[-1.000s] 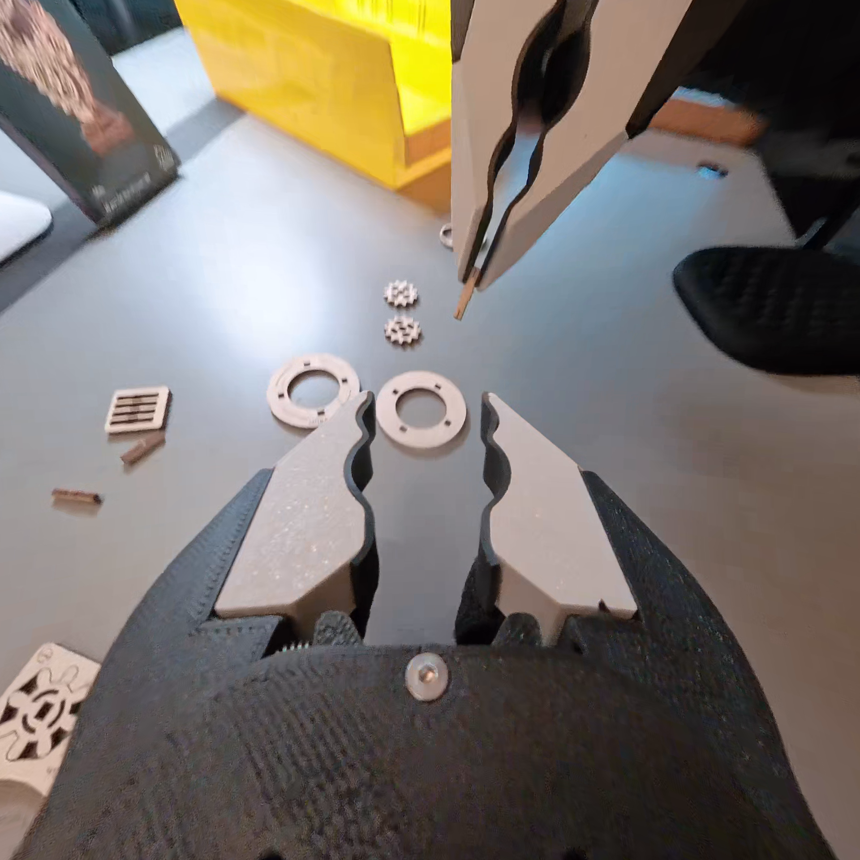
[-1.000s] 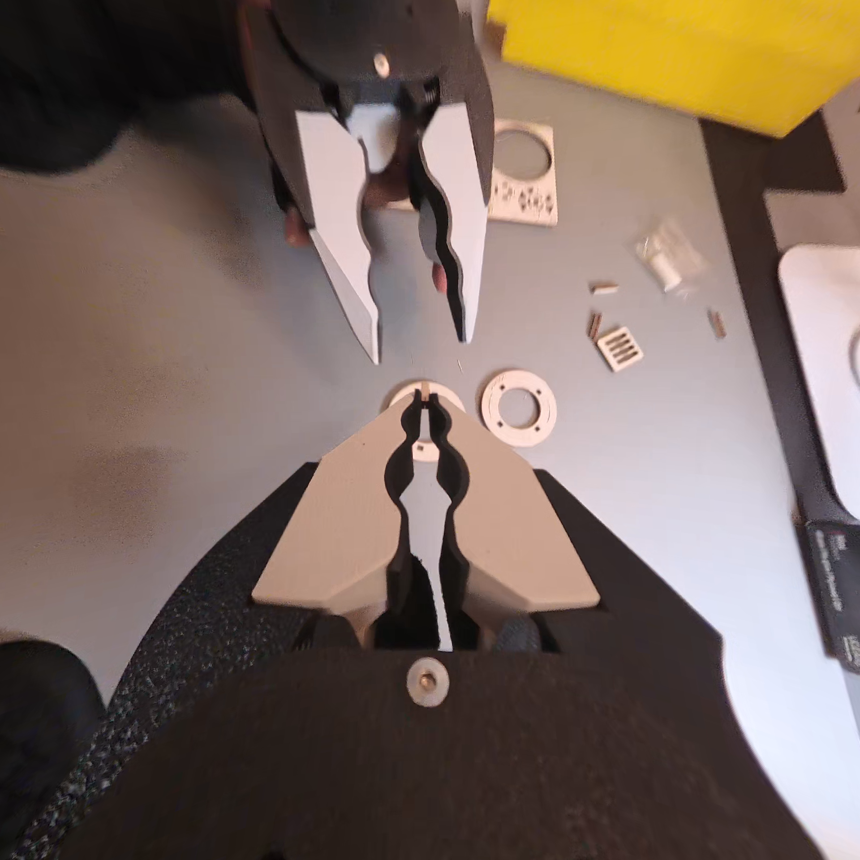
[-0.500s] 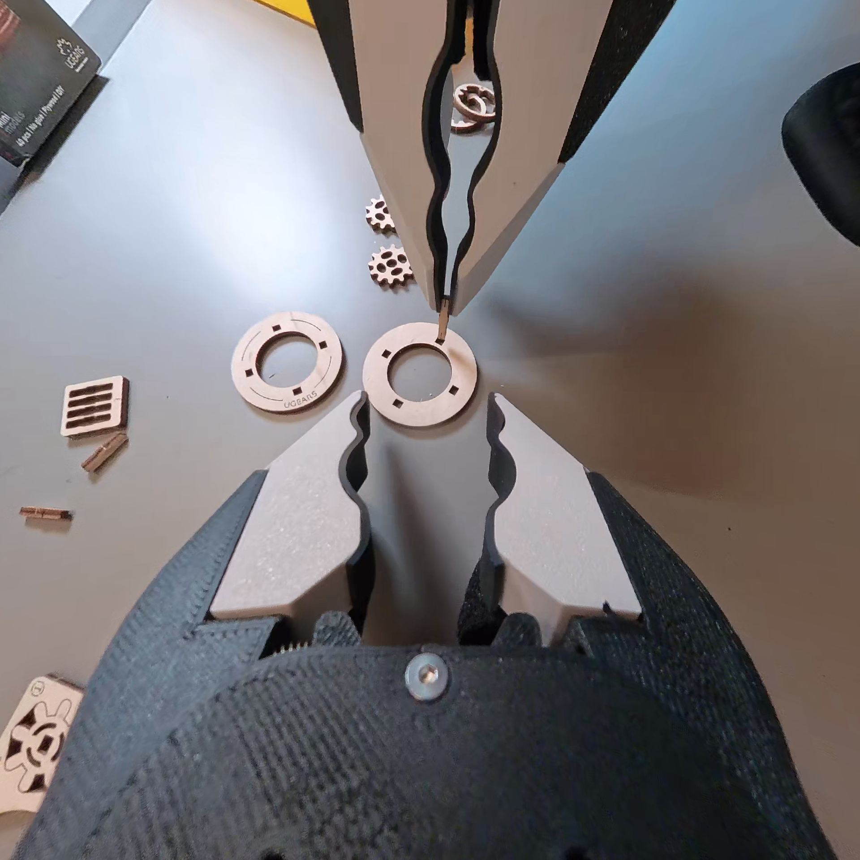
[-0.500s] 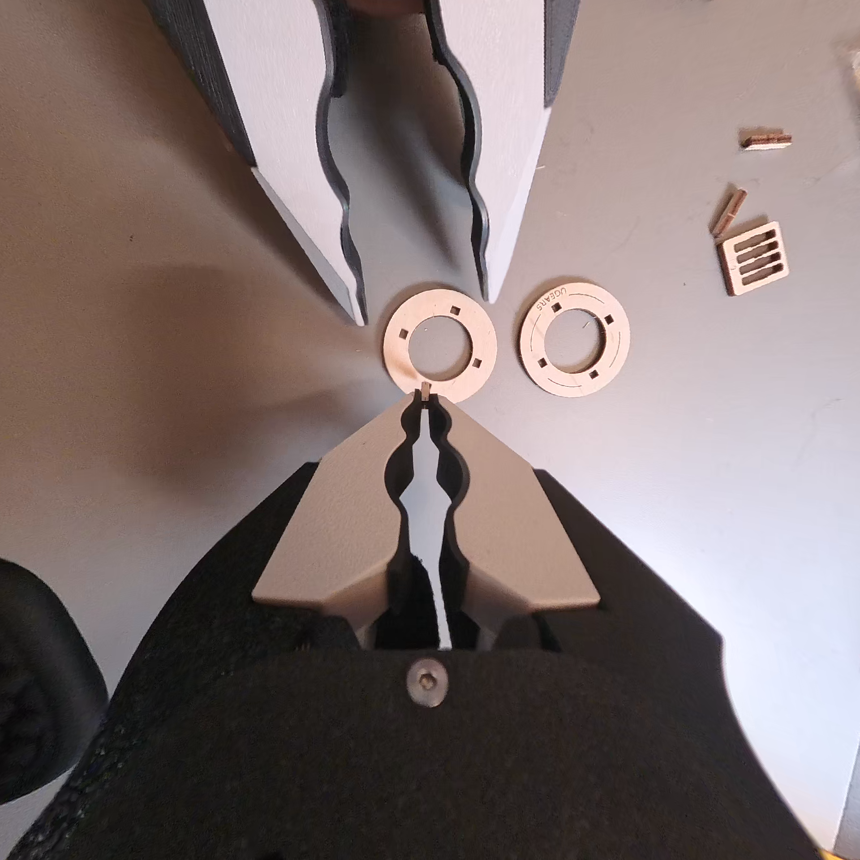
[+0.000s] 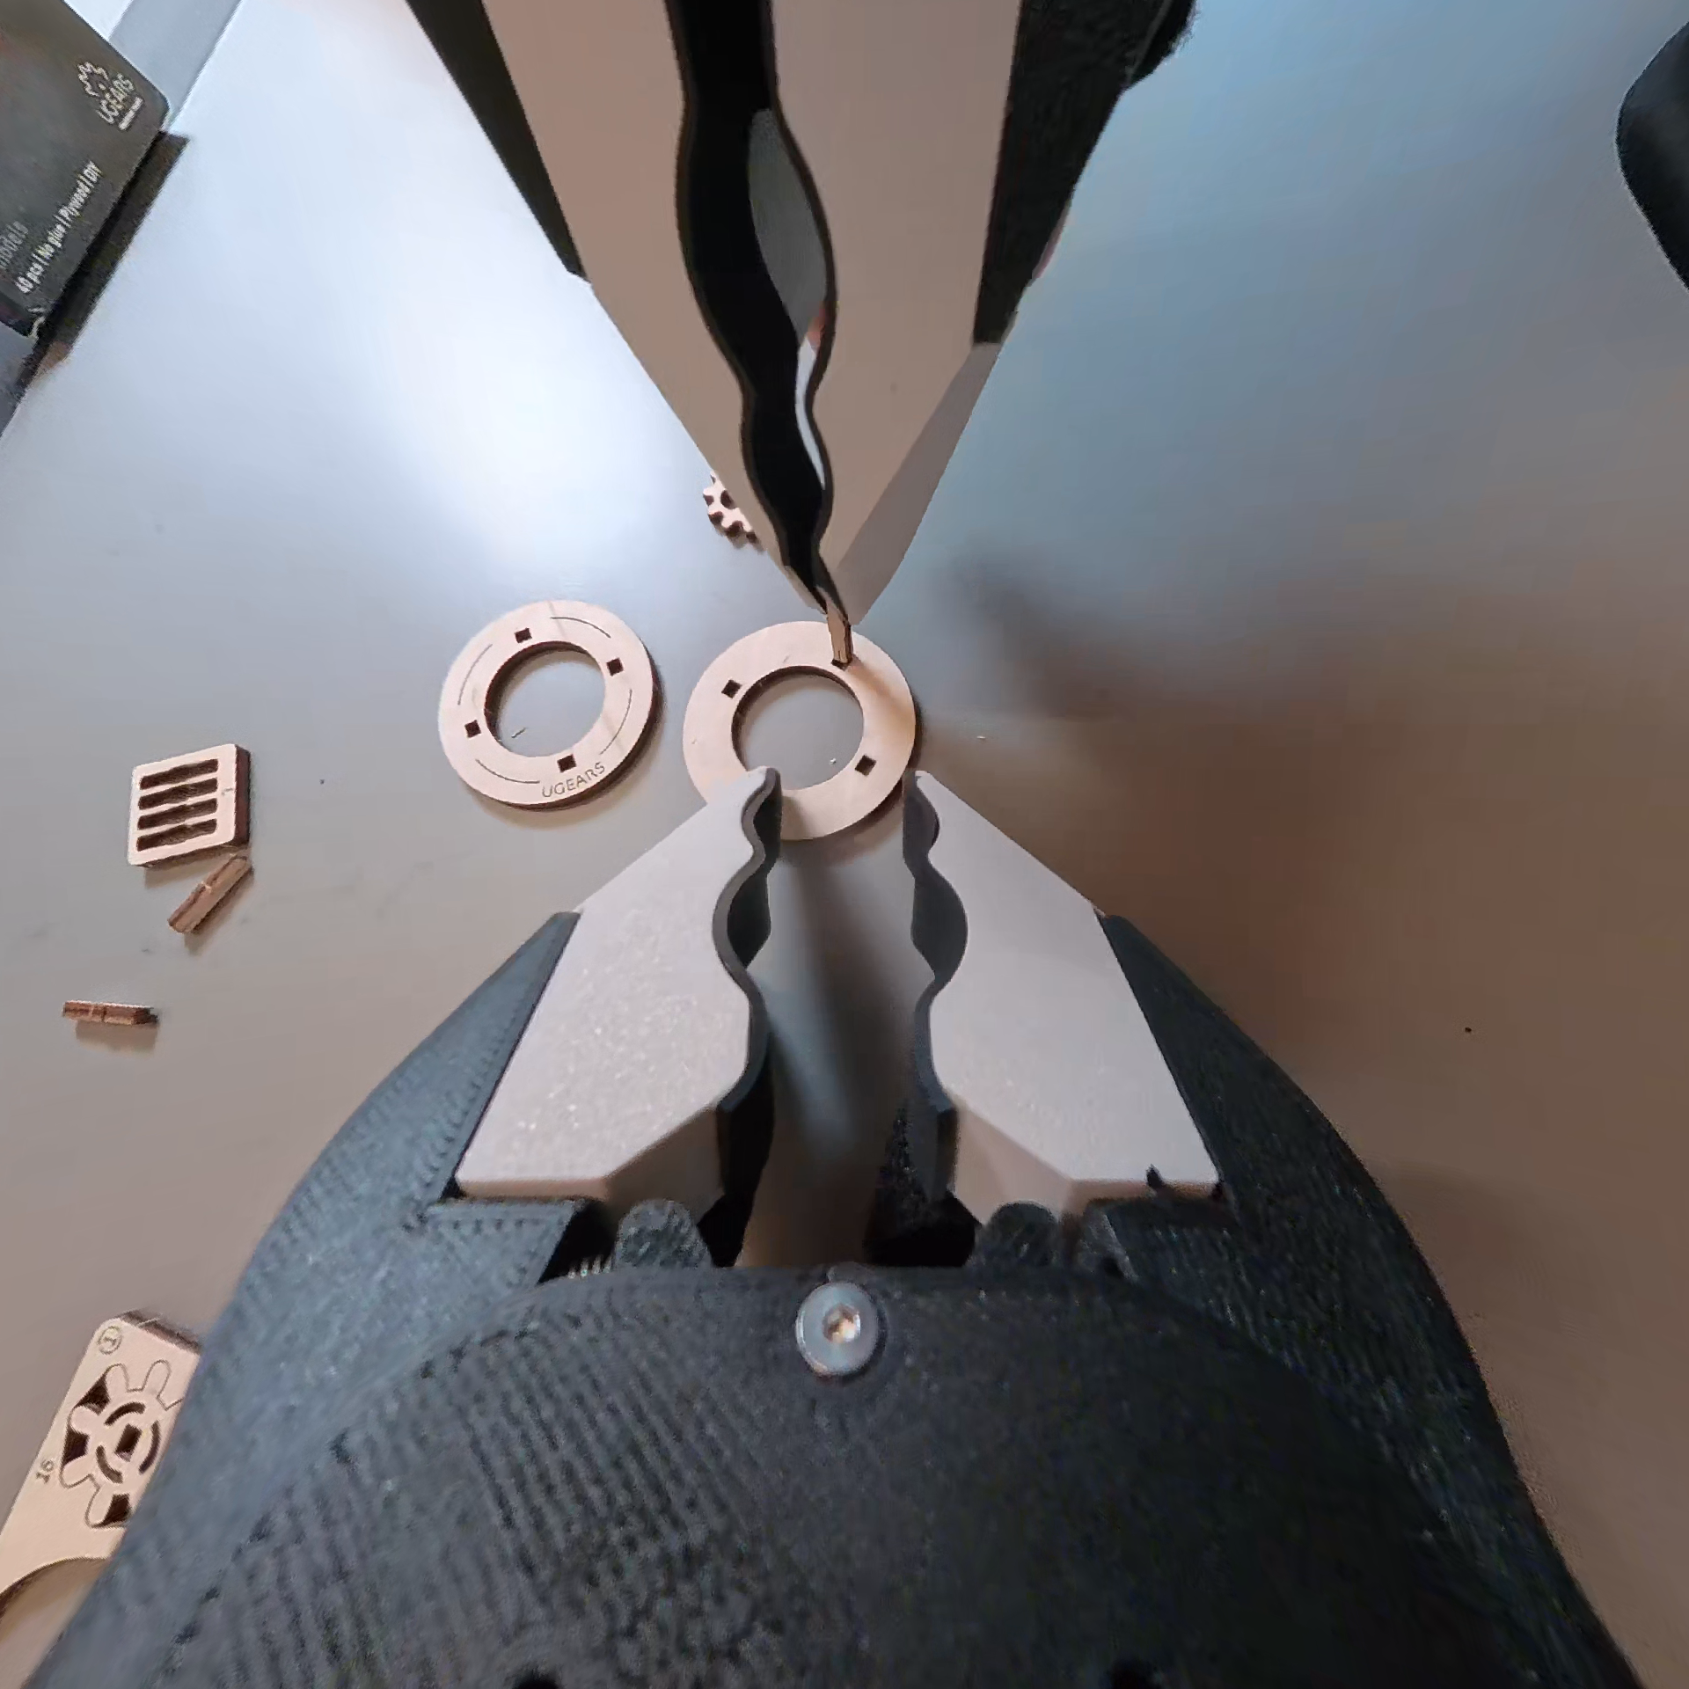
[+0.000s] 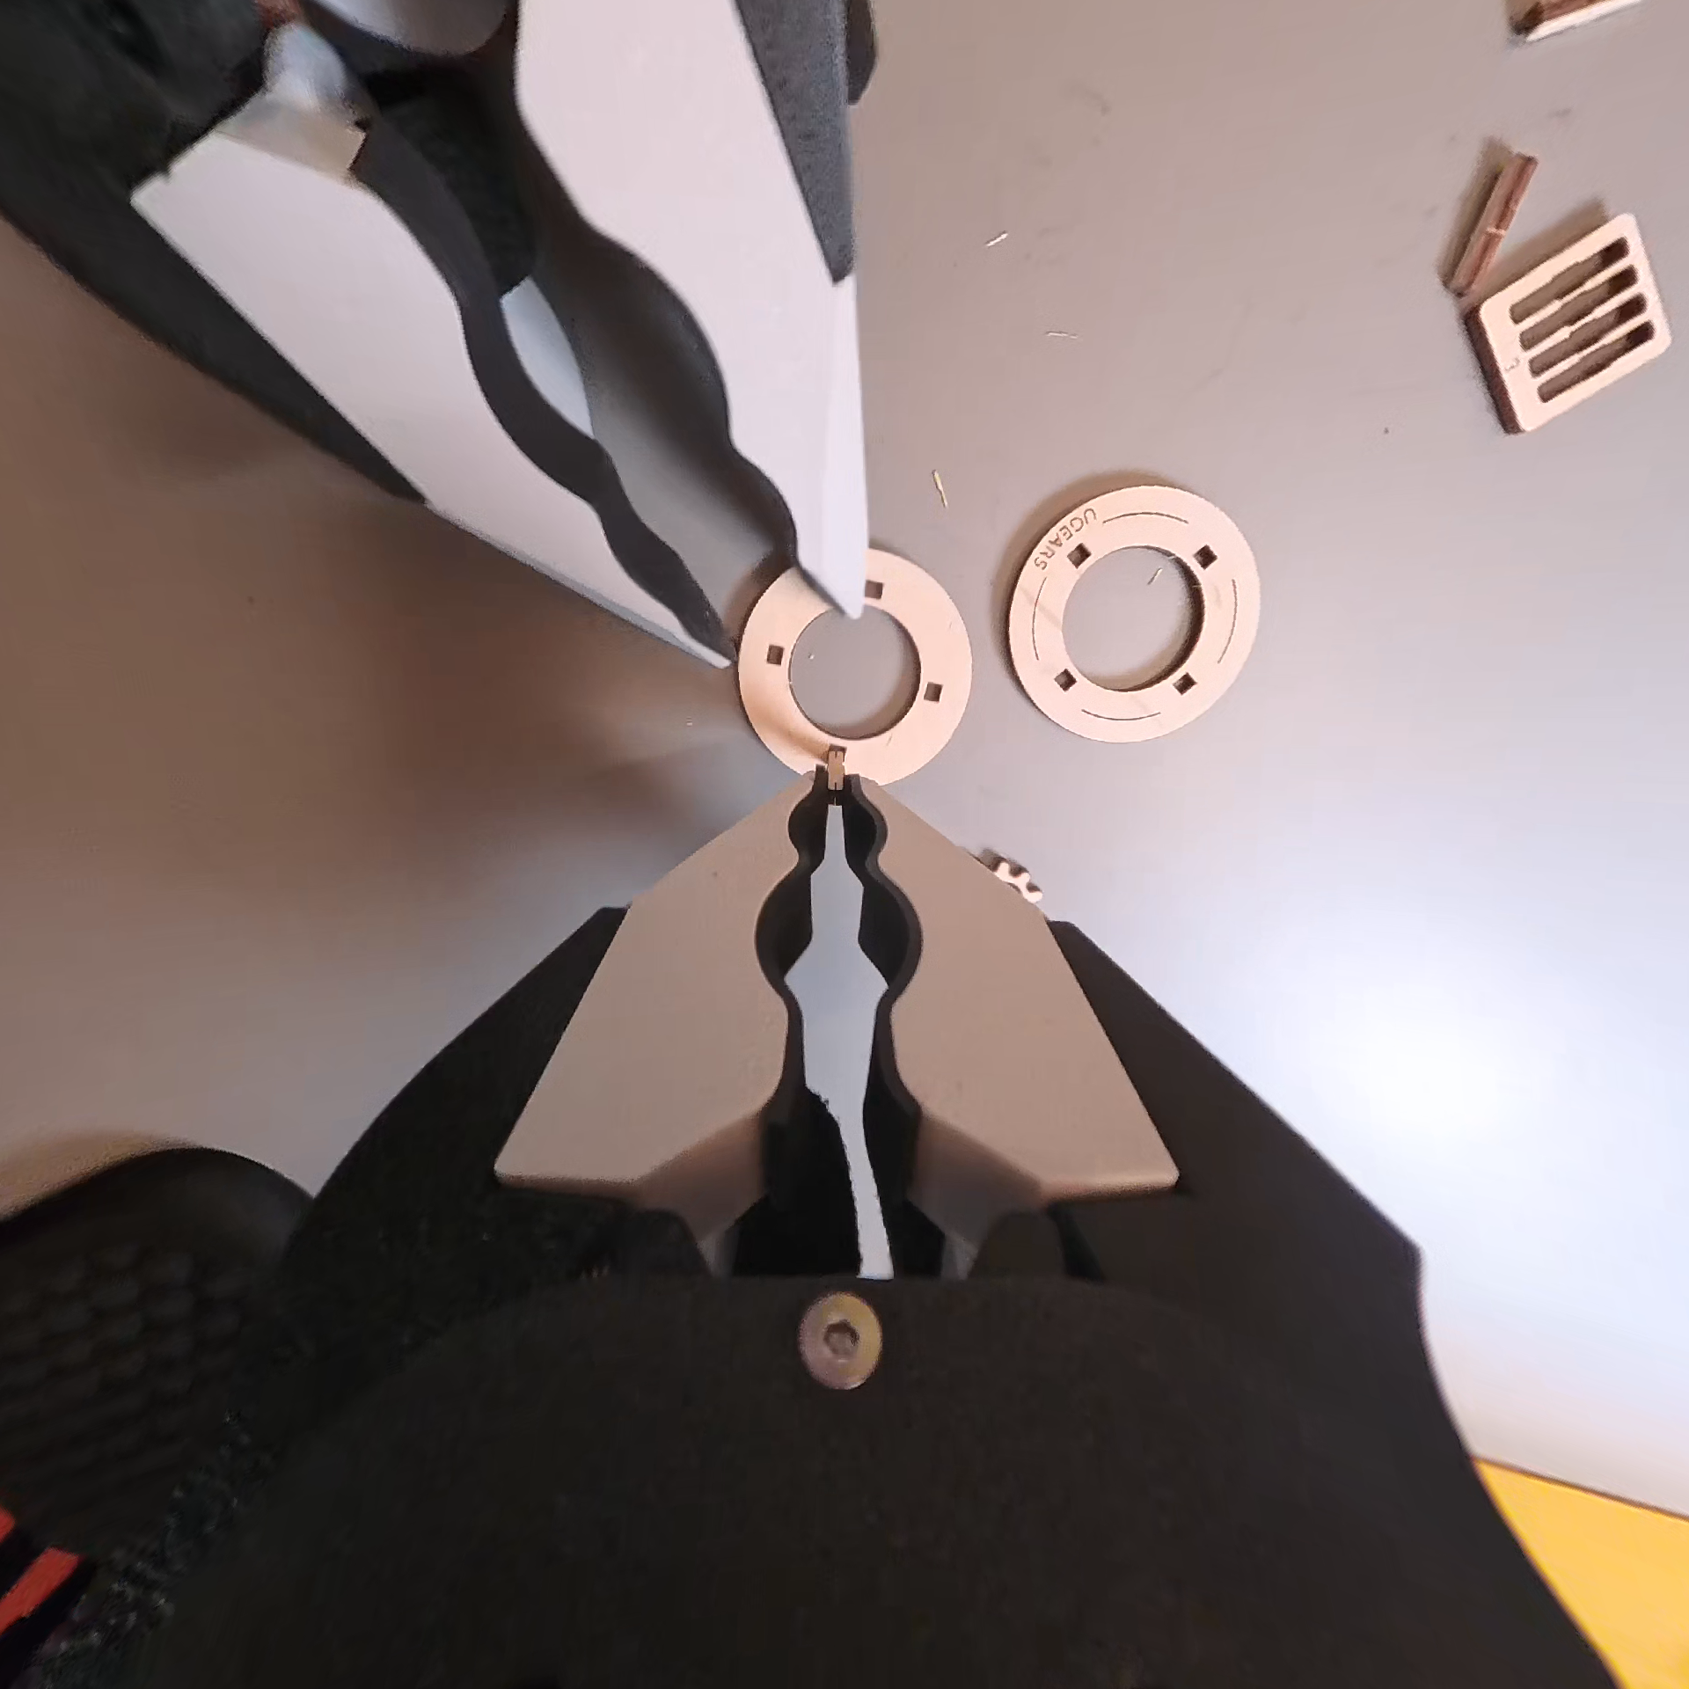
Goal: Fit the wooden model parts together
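Observation:
A plain wooden ring (image 5: 708,731) with small square slots lies flat on the grey table (image 5: 1280,823); it also shows in the right wrist view (image 6: 941,658). My right gripper (image 6: 834,788) is shut on a small wooden peg (image 6: 834,766) and holds it upright, its lower end on the ring's far slot (image 5: 836,637). My left gripper (image 5: 845,791) is open and empty. One fingertip (image 6: 850,603) is over the ring's hole edge, the other (image 6: 717,644) just outside the rim. A second, engraved ring (image 5: 548,704) lies beside it.
A slotted square piece (image 5: 187,804) and two loose pegs (image 5: 210,894) lie left of the rings. A small gear (image 5: 727,516) is partly hidden behind the right gripper. A cut-out wooden sheet (image 5: 100,1444) is near left, a black box (image 5: 64,155) far left. Both grippers' tips are close together, under 4 cm apart. The slotted square piece (image 5: 187,804) is about 15 cm from both grippers' fingertips. Seen from the right wrist view (image 6: 1538,330) as well.
Both grippers have come down close to the plain ring. The peg's end now rests on the ring's slot. My left fingertips moved forward onto the ring's near side.

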A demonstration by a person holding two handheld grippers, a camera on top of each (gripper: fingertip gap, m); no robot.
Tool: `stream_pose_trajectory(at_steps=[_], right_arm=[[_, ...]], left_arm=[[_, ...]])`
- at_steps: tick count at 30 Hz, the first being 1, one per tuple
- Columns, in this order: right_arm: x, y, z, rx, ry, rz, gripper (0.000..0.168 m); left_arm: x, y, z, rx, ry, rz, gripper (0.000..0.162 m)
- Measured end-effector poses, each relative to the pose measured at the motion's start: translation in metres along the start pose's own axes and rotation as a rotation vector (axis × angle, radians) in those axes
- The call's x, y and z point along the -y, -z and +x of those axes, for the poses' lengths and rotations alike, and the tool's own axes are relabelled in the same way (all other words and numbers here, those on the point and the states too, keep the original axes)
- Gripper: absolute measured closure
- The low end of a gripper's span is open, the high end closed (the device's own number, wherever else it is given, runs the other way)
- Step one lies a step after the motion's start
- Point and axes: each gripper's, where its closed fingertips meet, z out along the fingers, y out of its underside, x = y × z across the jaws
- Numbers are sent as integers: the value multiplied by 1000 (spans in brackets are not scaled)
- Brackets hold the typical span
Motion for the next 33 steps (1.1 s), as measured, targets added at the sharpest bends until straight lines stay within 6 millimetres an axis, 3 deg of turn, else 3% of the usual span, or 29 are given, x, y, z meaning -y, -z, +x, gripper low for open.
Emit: stream_pose_trajectory(at_steps=[7,12,15,18,20,25,29,33], right_arm=[[4,-1,0,5,-84,-26,168],[3,-2,-8,43,-30,-36,168],[3,-1,-14,80,-3,-25,168],[-3,0,-17,120,-4,-12,168],[-3,1,-21,153,-17,24,168],[-4,8,-13,143,-75,81,168],[-2,14,-16,133,-102,129,168],[0,14,-22,115,-126,155,168]], left_arm=[[-1,4,-8,40,-11,-7,134],[7,5,-6,-65,27,5,101],[10,1,-5,-126,-29,-20,92],[8,-1,-3,-184,-70,-53,96],[-1,-4,0,-230,-67,-110,90],[2,-7,0,-255,-85,-93,98],[1,-6,2,-245,-75,-110,110],[-1,-4,2,-171,-4,-128,111]])
